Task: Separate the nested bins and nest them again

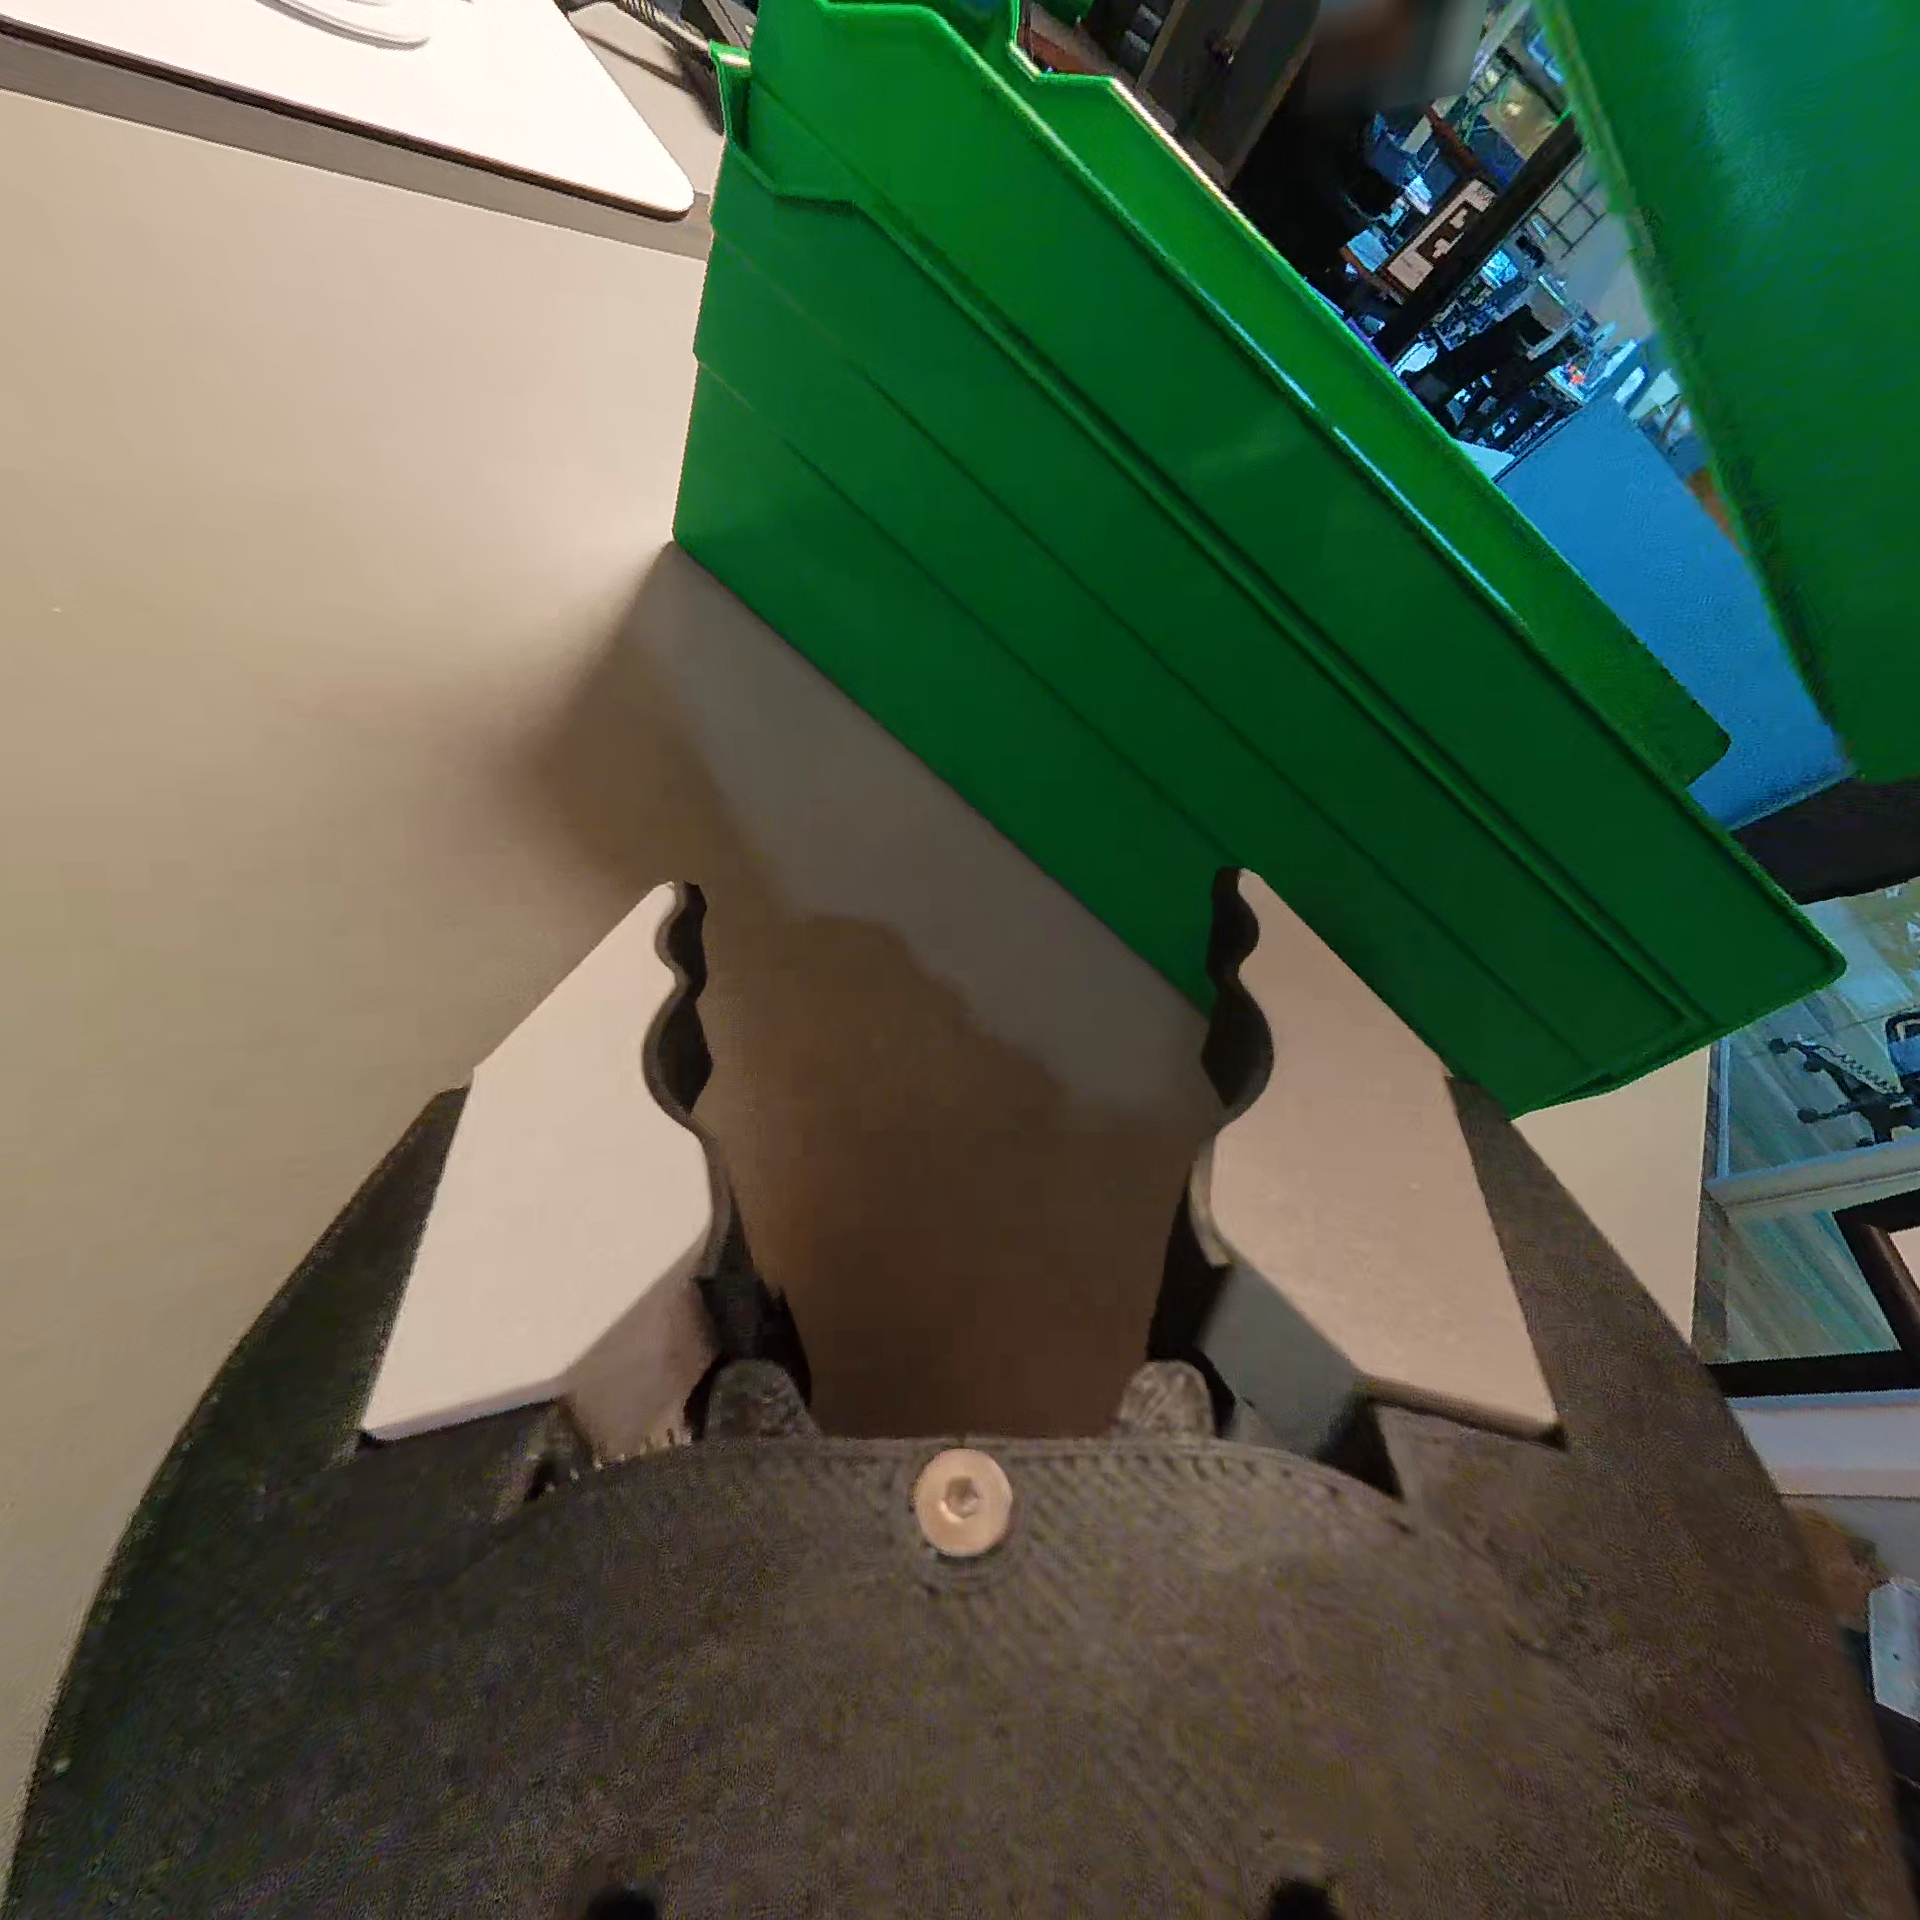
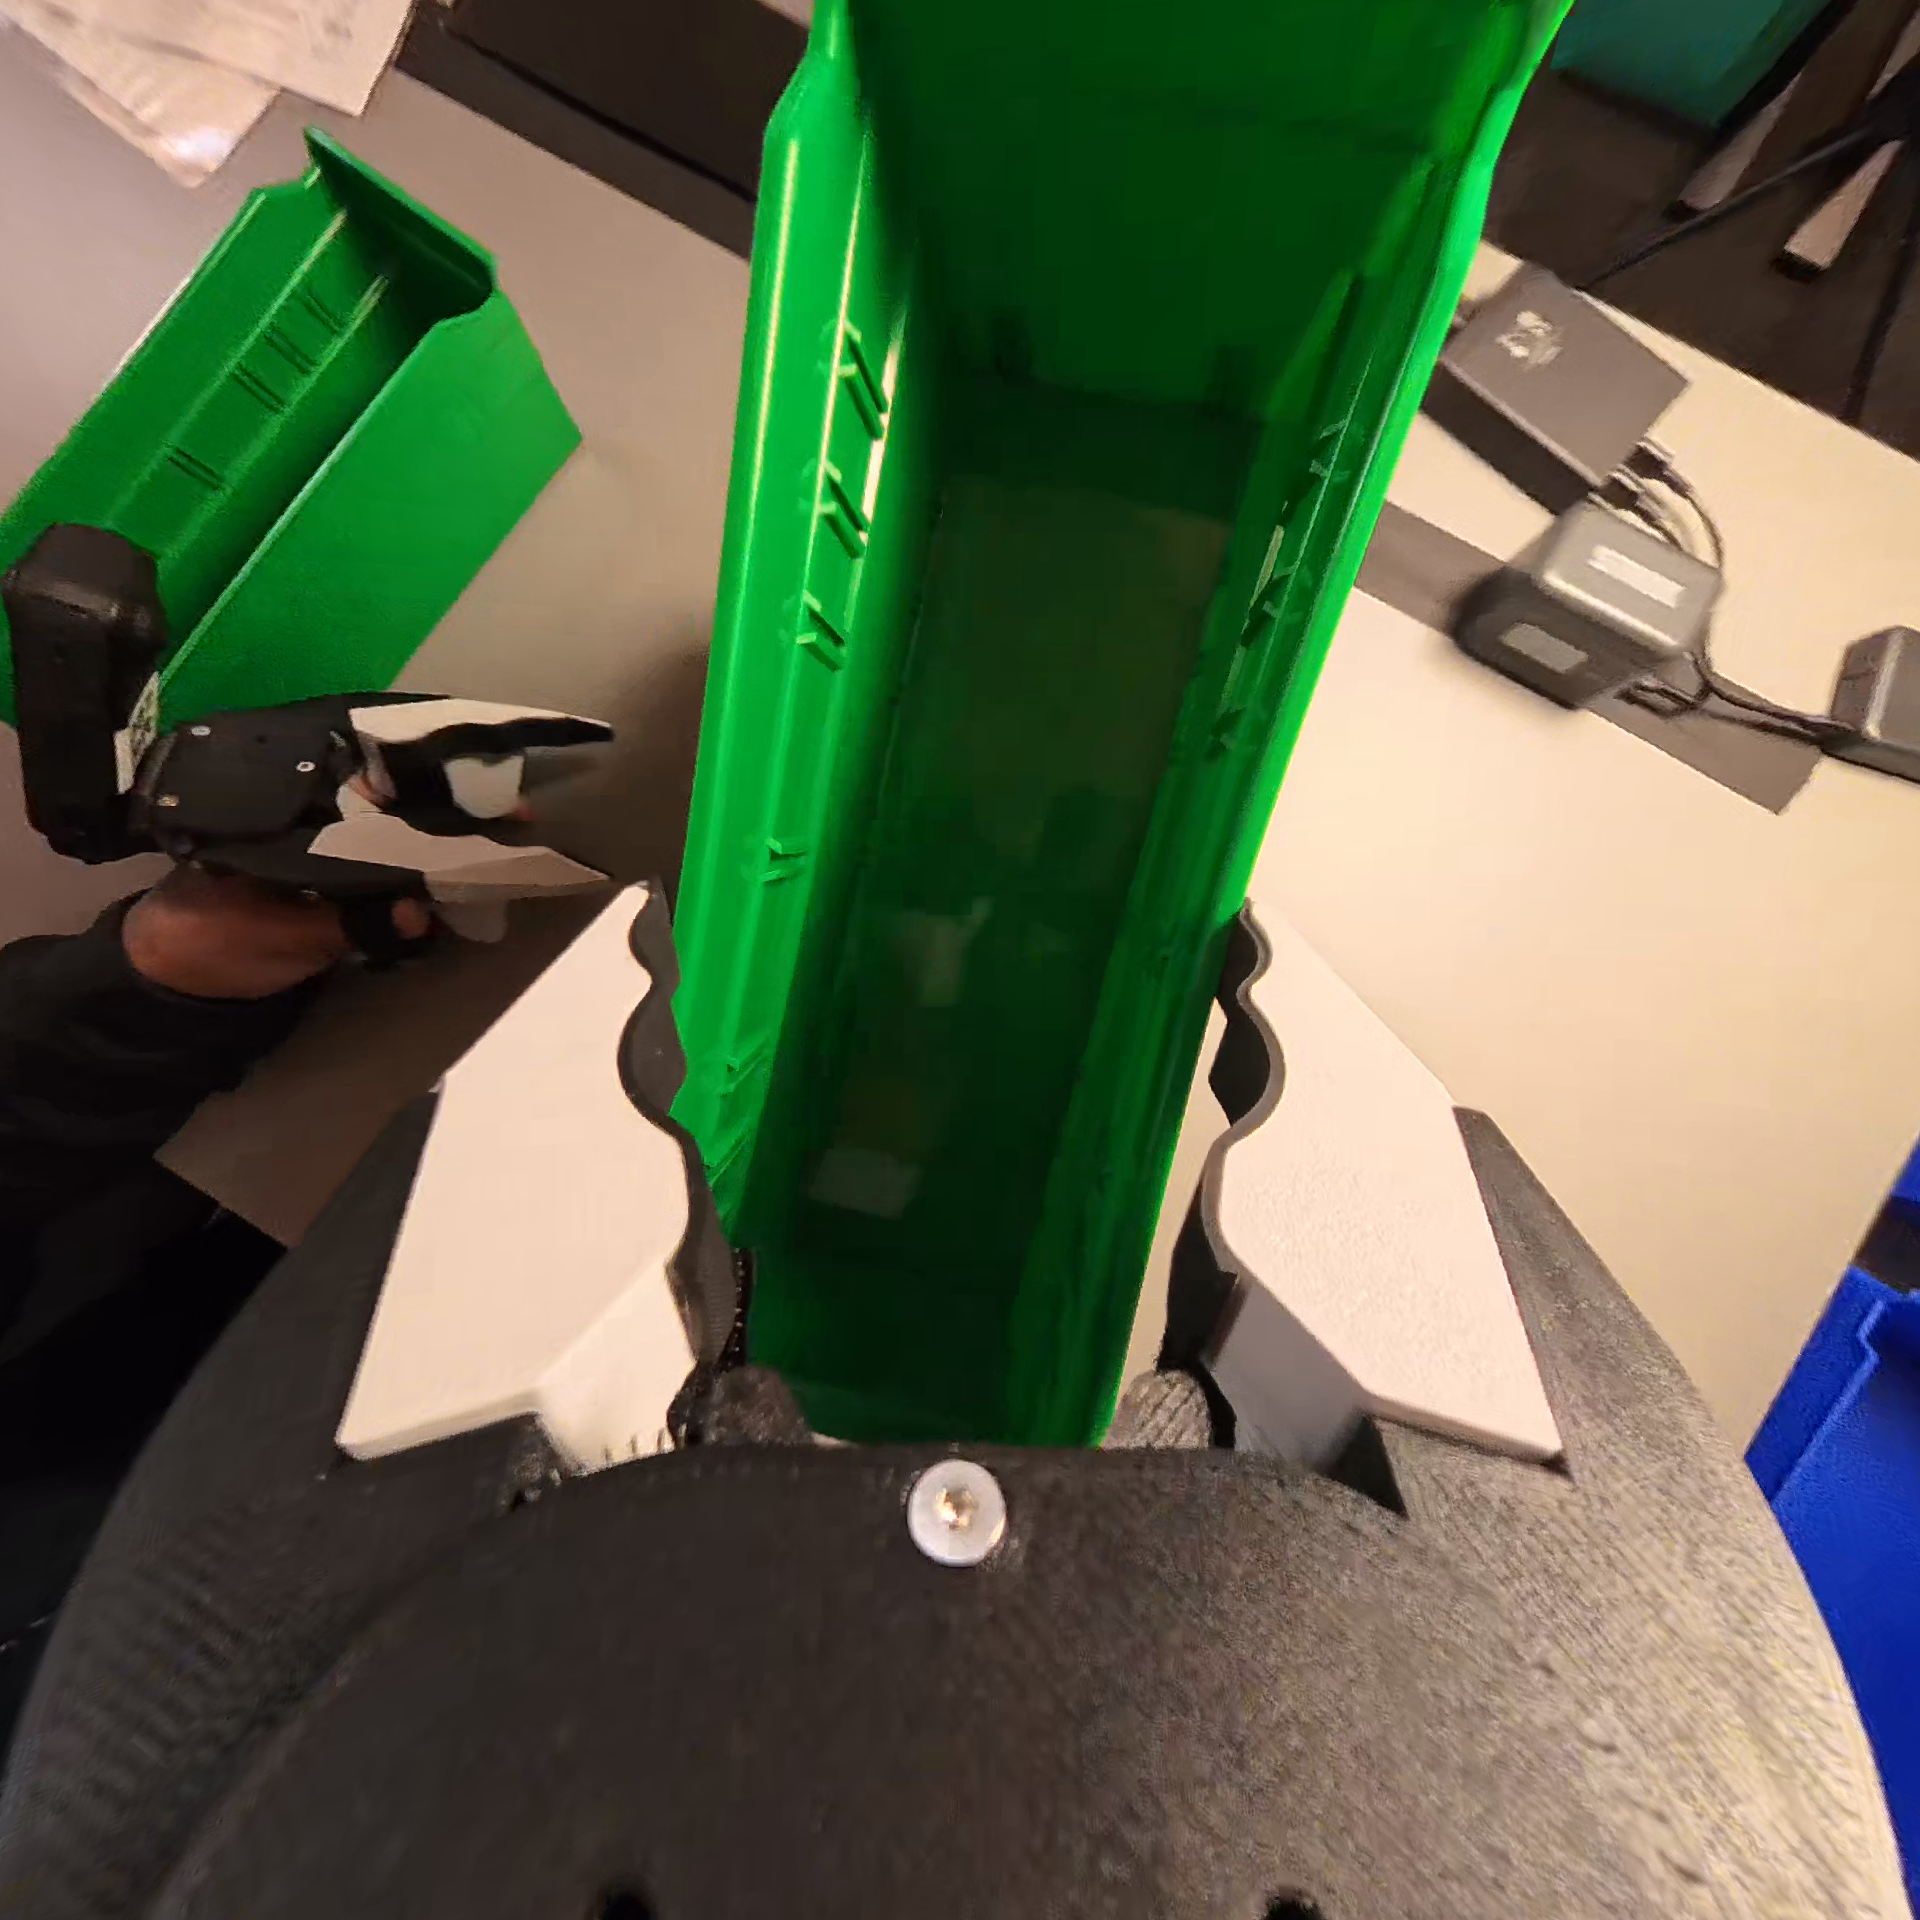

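Apparently the separating half is done or close to it. The right tool (image 2: 951, 997) holds a long, narrow green plastic bin (image 2: 1049, 582) lengthwise between its fingers, open side toward the camera; the left pad presses the bin's side wall, and the right pad looks in contact with the other wall, though less clearly. That bin looks lifted off the beige counter (image 2: 1558, 935).

The remaining stack of green plastic bins (image 1: 1039, 499) rests on the counter well left of the held one; in the left wrist view several nested rims show along its side, so more than one bin seems nested there, count unclear. The left tool (image 1: 956, 977) is spread wide with nothing between its fingers, and its right fingertip (image 1: 1231, 935) sits just beside the stack's lower edge; contact cannot be told. In the right wrist view this tool shows low over the counter beside the stack.

Left to do, by this judgement: possibly pull the rest of the stack apart, then nest every bin back. Nothing is re-nested yet.
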